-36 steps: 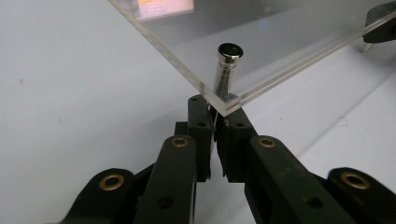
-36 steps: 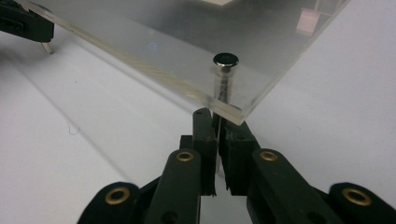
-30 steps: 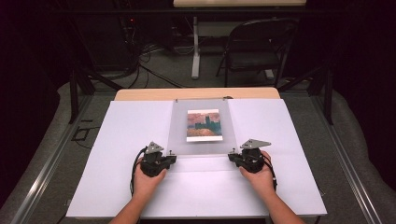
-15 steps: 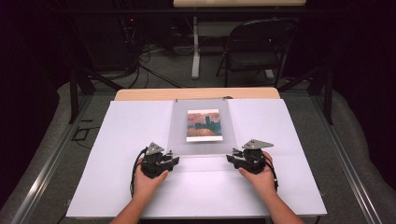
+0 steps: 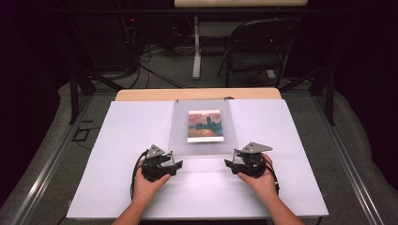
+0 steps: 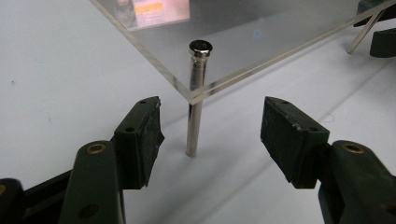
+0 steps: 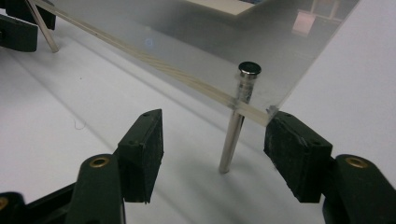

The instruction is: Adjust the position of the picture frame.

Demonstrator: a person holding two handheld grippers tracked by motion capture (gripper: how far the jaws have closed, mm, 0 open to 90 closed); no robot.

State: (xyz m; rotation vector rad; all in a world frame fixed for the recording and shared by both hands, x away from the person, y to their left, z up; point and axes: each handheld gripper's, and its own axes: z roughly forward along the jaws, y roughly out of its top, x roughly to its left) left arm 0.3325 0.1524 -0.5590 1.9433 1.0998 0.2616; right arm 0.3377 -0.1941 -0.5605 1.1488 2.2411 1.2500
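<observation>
- Left gripper (image 5: 170, 159) sits at the near left corner of the clear panel (image 5: 202, 140); its jaws have just been opening and stand apart.
- Between those jaws, in the left gripper view, a metal leg (image 6: 195, 107) stands upright under the panel's corner, touching neither pad (image 6: 149, 140).
- Right gripper (image 5: 232, 160) sits at the near right corner, and its jaws have also just been opening; they stand wide.
- From the right gripper view, the other leg (image 7: 236, 126) rises between the pads with clear gaps on both sides, and the panel's corner comes close to the right pad (image 7: 292, 154).
- Panel stands raised on its legs over the white board (image 5: 126, 140), with a picture (image 5: 204, 125) under it.
- Each gripper is held by a hand (image 5: 148, 187) on the board.
</observation>
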